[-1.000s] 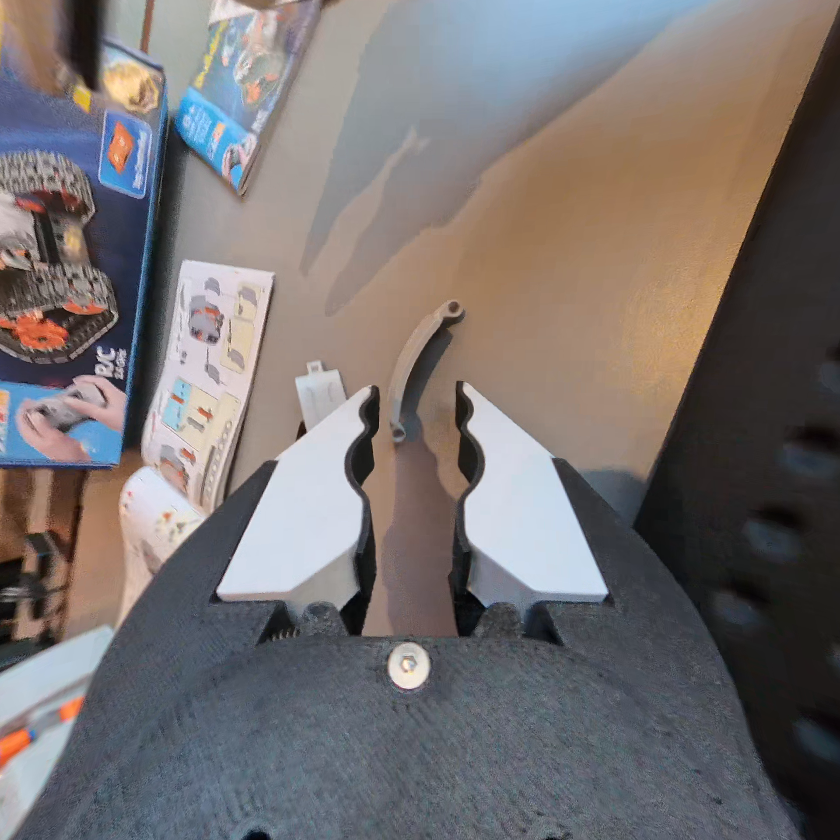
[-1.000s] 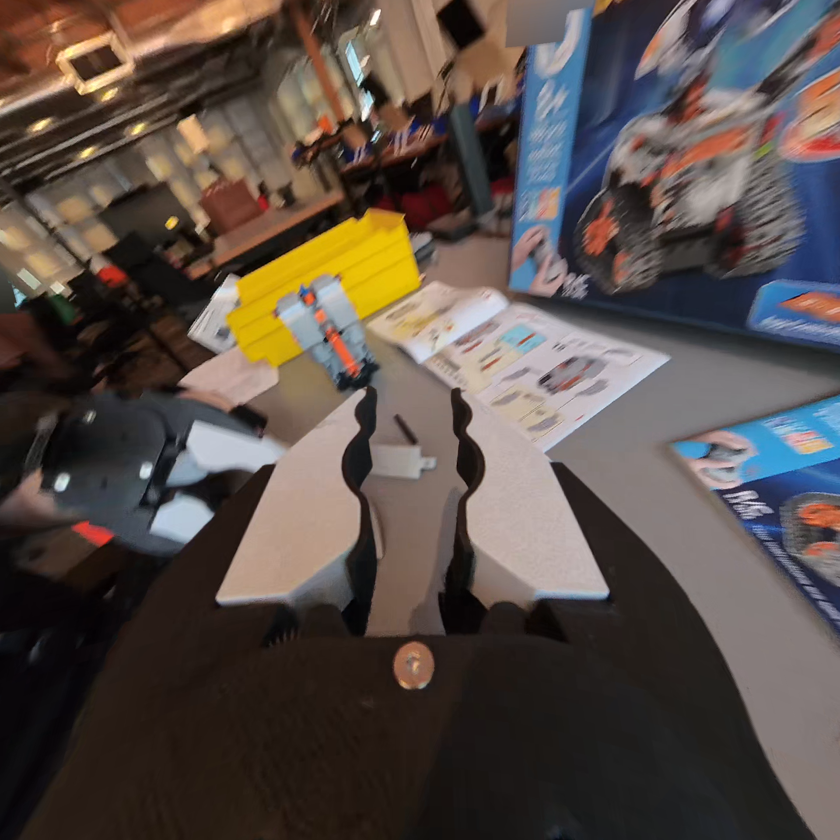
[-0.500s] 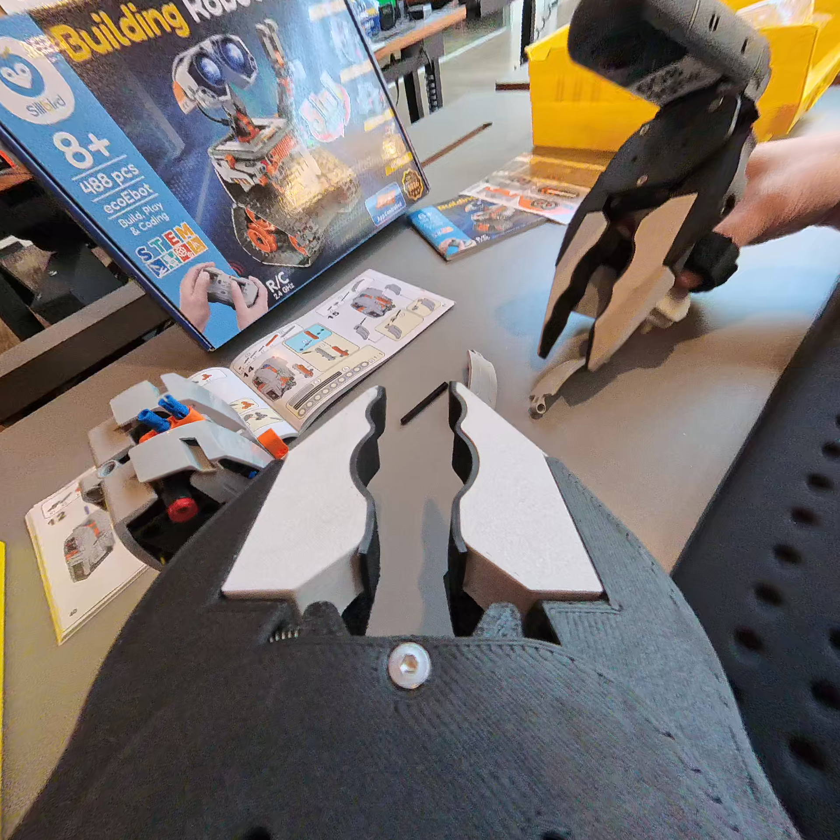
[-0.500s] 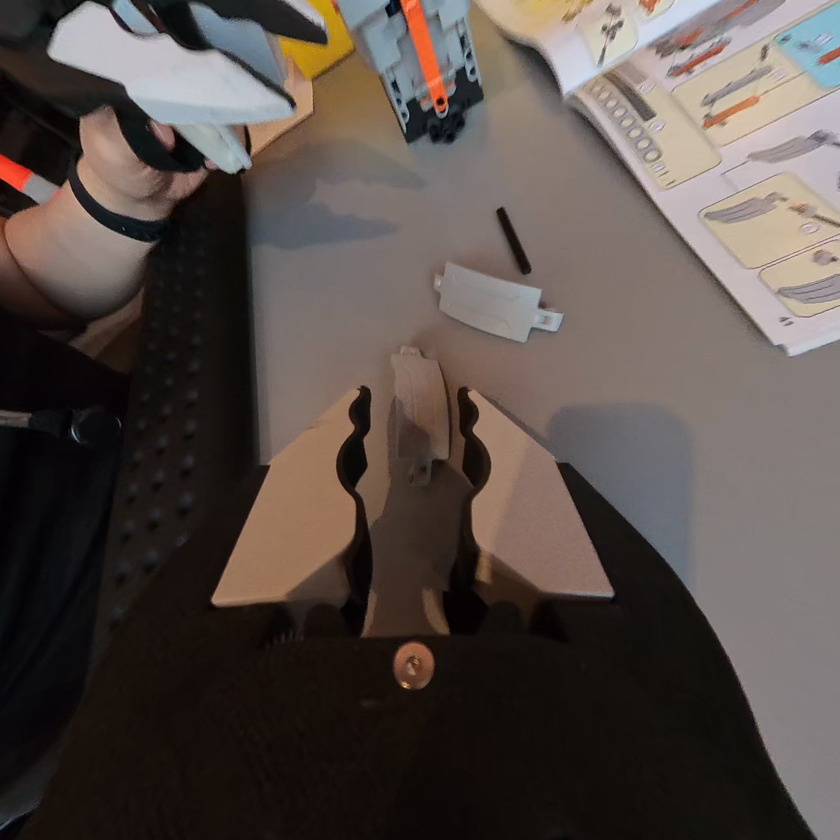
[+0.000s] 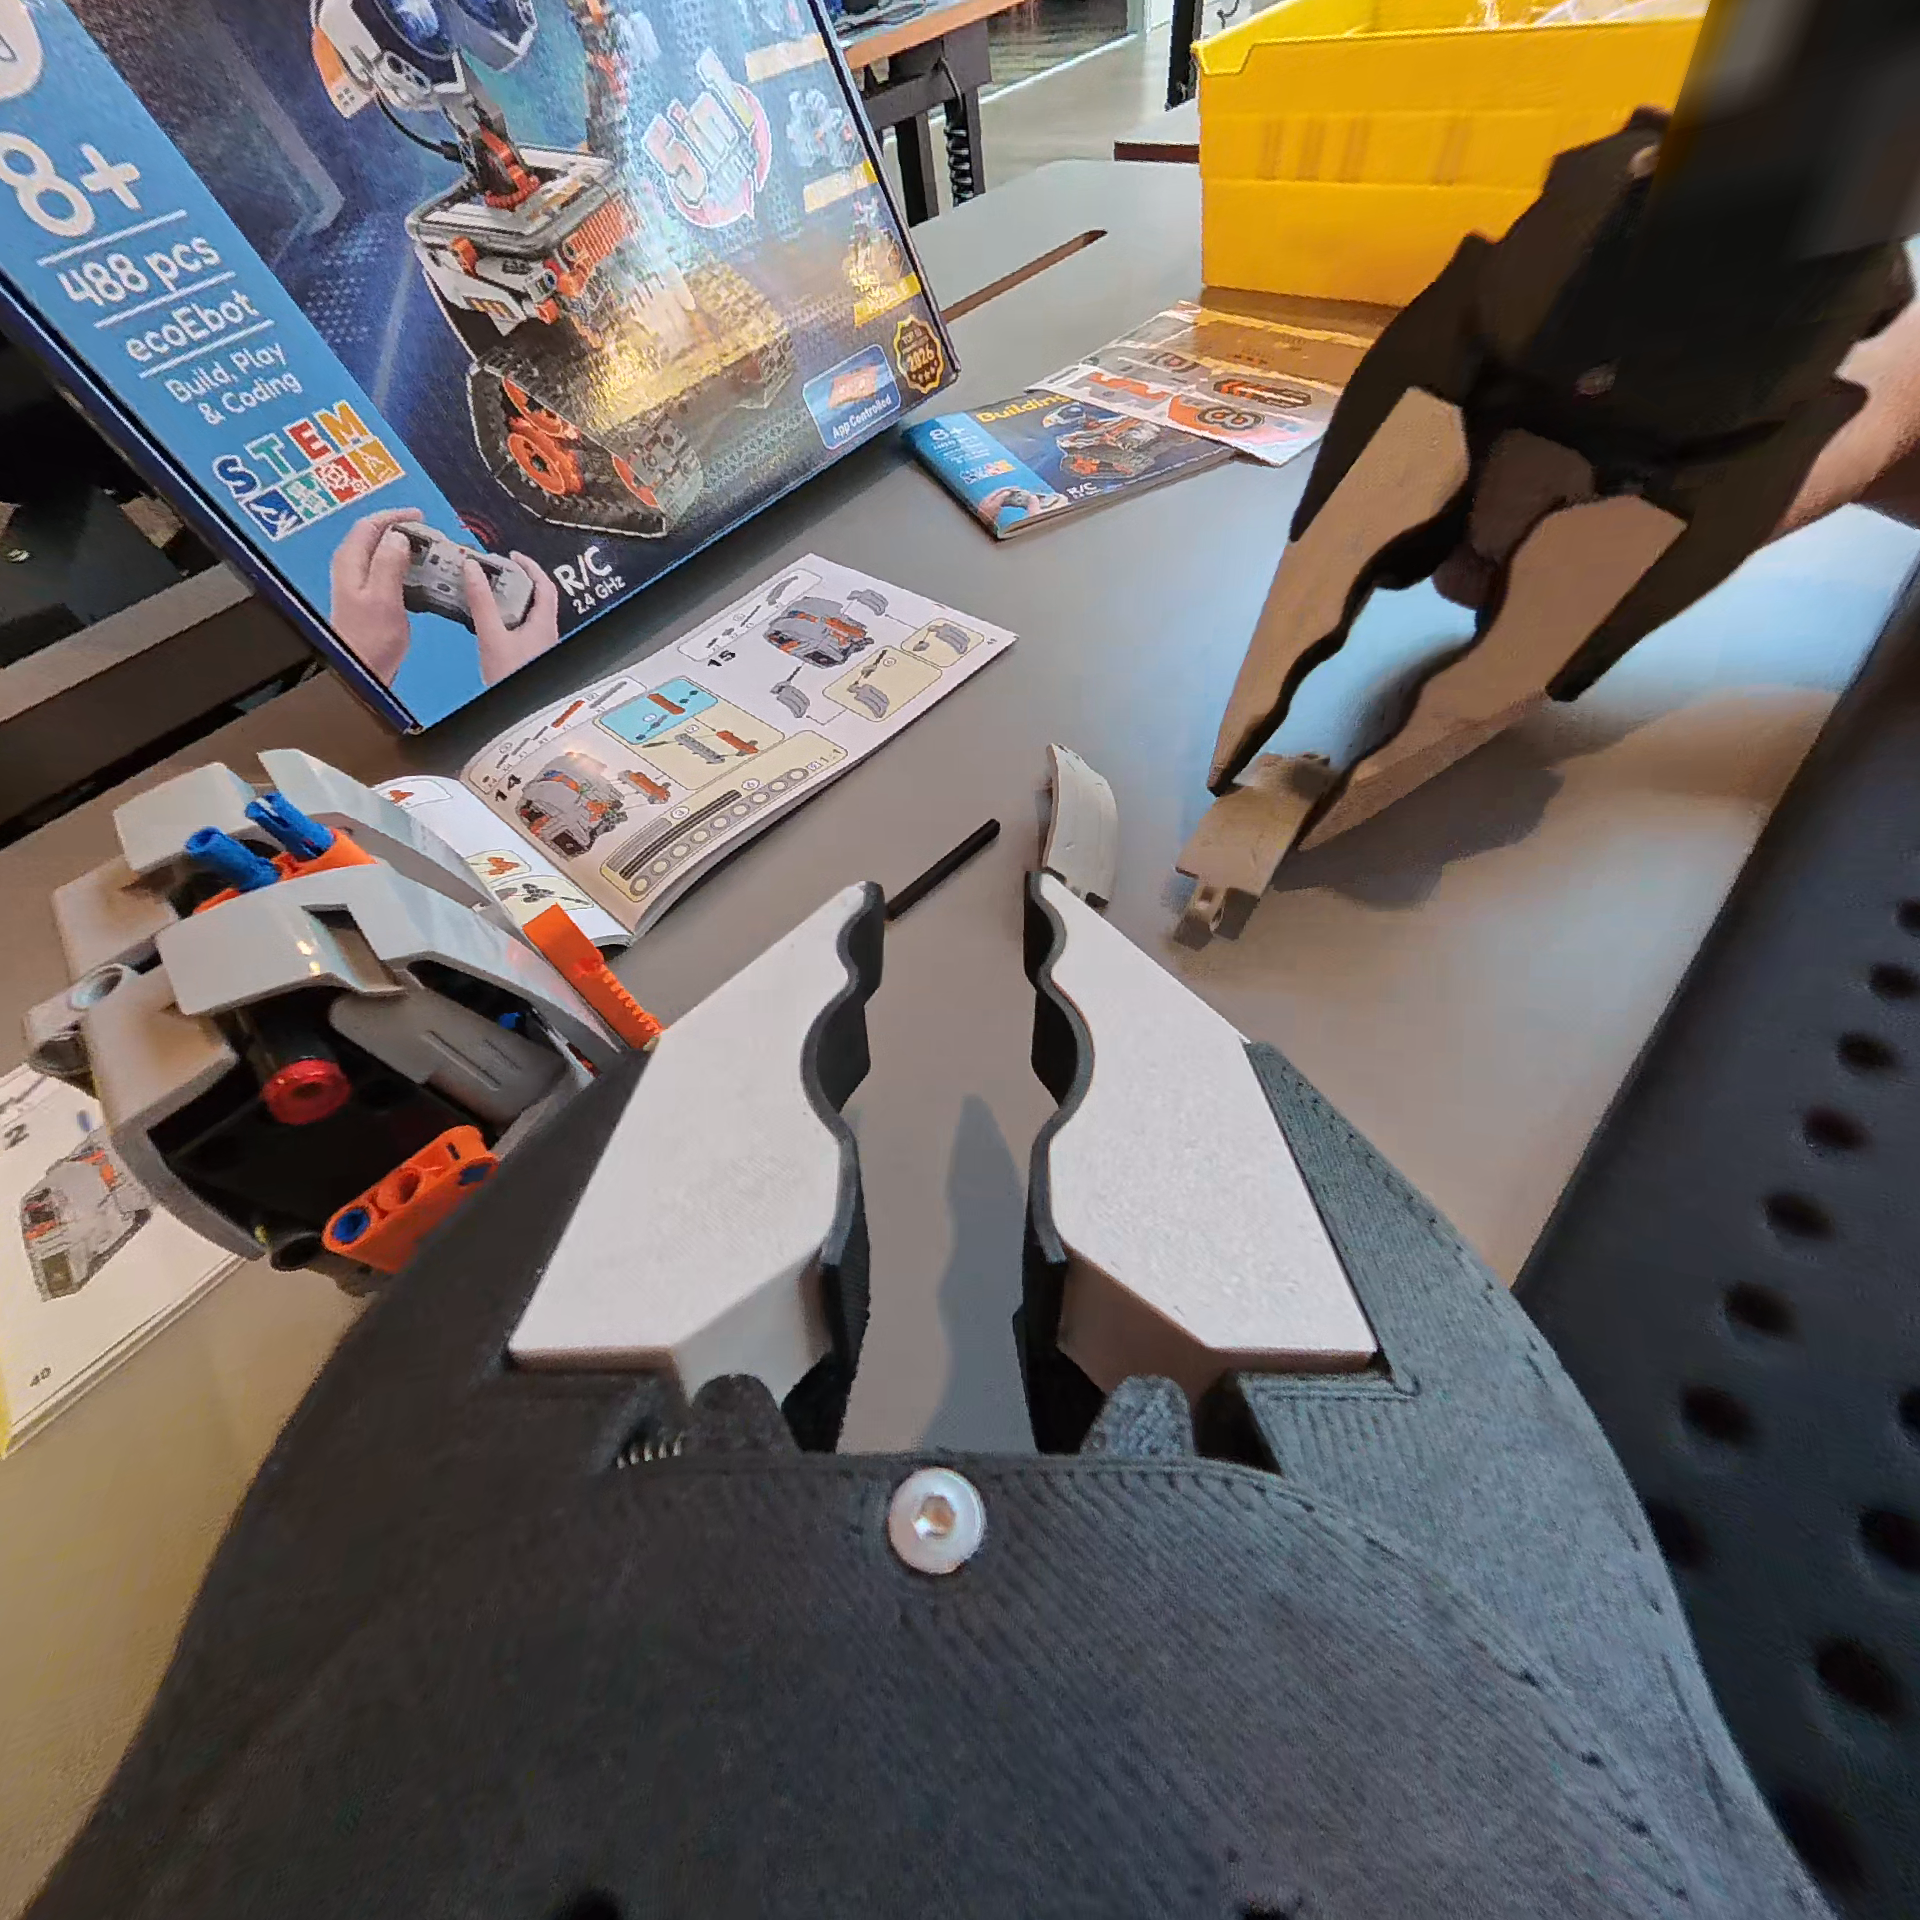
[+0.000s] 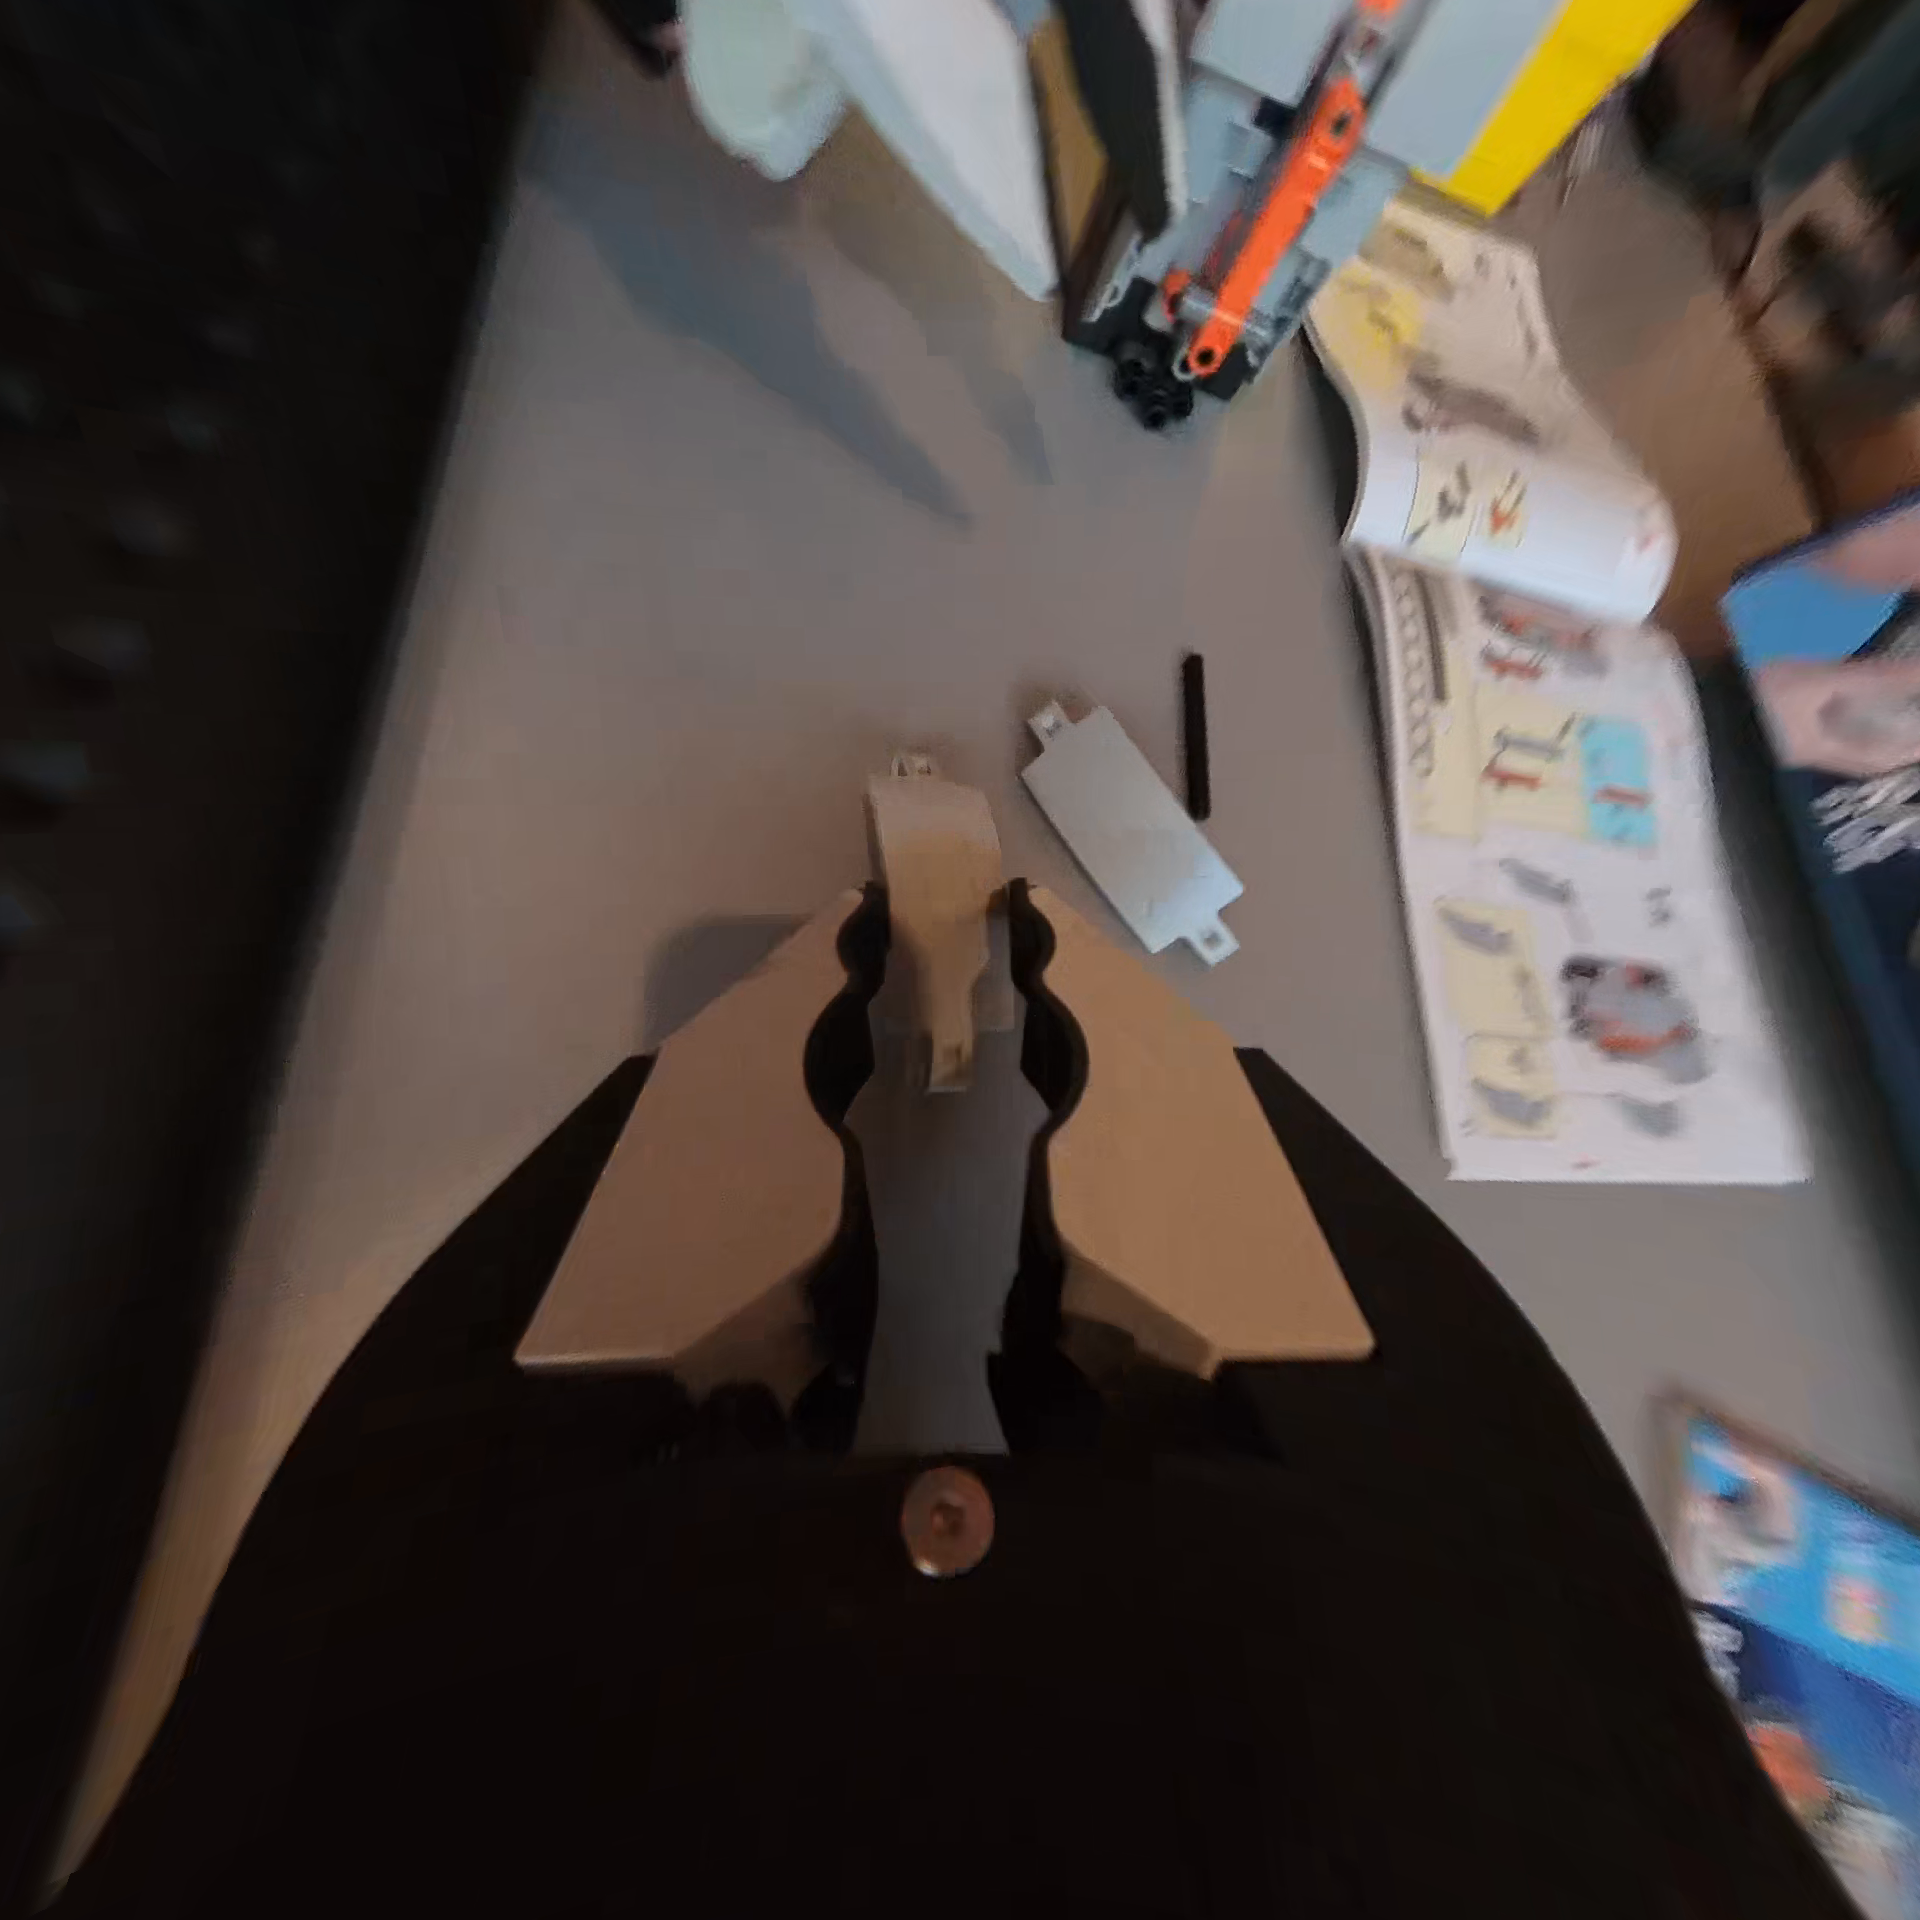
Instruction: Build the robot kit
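Observation:
My right gripper points down at the grey table, its fingers closed against the sides of a curved grey panel that rests on the table. From the left wrist view the same gripper stands tip-down over that panel. A second curved grey panel and a thin black axle rod lie just to its right. My left gripper is open and empty, low over the table, with the rod and second panel just ahead. A grey, orange and black brick model sits to its left.
An open instruction booklet lies behind the rod. A large blue toy box stands at the back left. A yellow bin, a small booklet and a sticker sheet lie at the back right. A black perforated mat borders the table. My right fingertips sit around 11 centimetres from my left ones.
My right gripper has come down over the curved panel and narrowed onto it. My left gripper has pulled back from that panel, levelled out, and moved closer to the rod.

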